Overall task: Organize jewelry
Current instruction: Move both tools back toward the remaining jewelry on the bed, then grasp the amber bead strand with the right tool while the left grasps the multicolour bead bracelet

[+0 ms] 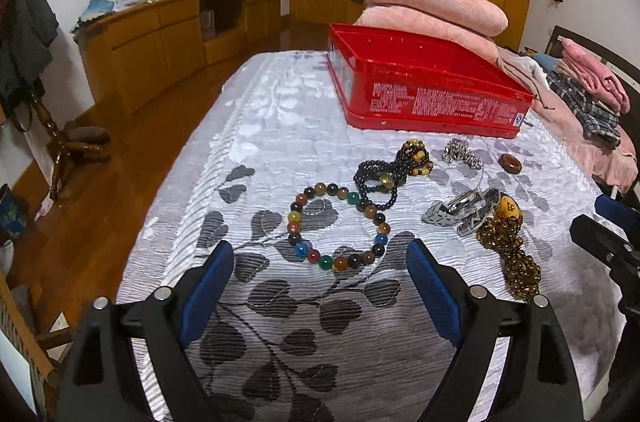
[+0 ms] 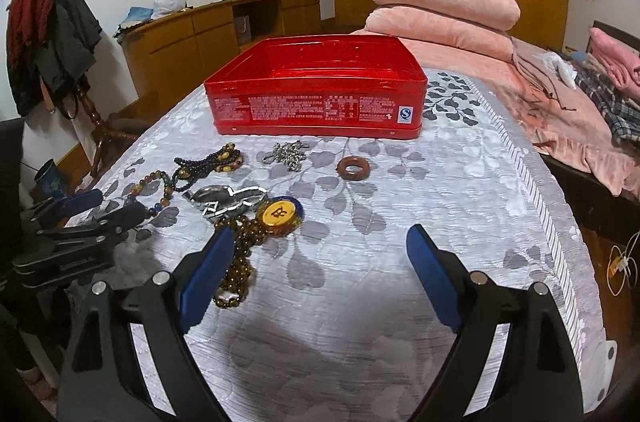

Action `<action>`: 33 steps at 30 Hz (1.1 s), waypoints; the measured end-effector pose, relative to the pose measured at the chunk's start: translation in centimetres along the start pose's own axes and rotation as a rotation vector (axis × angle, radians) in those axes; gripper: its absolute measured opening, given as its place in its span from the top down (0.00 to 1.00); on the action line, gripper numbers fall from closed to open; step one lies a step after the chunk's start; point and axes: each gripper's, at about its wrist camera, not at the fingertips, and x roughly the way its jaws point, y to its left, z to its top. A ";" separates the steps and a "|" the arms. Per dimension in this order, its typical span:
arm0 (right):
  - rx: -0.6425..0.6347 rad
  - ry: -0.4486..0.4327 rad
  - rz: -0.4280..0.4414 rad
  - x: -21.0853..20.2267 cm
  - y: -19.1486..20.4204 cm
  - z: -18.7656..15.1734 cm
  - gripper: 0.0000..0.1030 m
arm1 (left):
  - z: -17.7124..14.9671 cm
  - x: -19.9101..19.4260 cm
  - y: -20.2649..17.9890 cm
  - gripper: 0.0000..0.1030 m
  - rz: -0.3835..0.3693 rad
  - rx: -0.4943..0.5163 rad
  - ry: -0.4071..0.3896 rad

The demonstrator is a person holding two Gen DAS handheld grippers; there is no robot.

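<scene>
Jewelry lies on a grey leaf-patterned bedspread in front of an open red tin. A multicoloured bead bracelet lies just ahead of my left gripper, which is open and empty. Beyond it are dark bead bracelets, a silver chain, a brown ring, silver pieces and a brown bead necklace with a yellow pendant. My right gripper is open and empty, the necklace by its left finger. The red tin and ring lie ahead.
Folded pink blankets and clothes are piled behind and right of the tin. A wooden sideboard and wardrobe stand across the wooden floor. The bed's left edge drops to the floor; a coat stand is at the left.
</scene>
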 end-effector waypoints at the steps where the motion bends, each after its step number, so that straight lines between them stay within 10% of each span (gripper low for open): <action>1: -0.001 0.001 0.000 0.0 0.0 -0.1 0.17 | 0.0 0.0 0.0 0.16 0.000 -0.001 0.000; 18: -0.017 0.012 0.014 0.6 0.4 -0.1 0.17 | 1.0 2.1 1.9 0.59 0.010 -0.067 0.062; 23: -0.041 0.020 0.058 0.3 1.2 -0.3 0.21 | 0.8 1.9 2.7 0.87 -0.055 -0.099 0.053; 33: -0.048 0.091 0.171 1.6 3.0 -0.7 0.40 | 0.0 0.8 1.9 0.92 -0.131 -0.087 0.060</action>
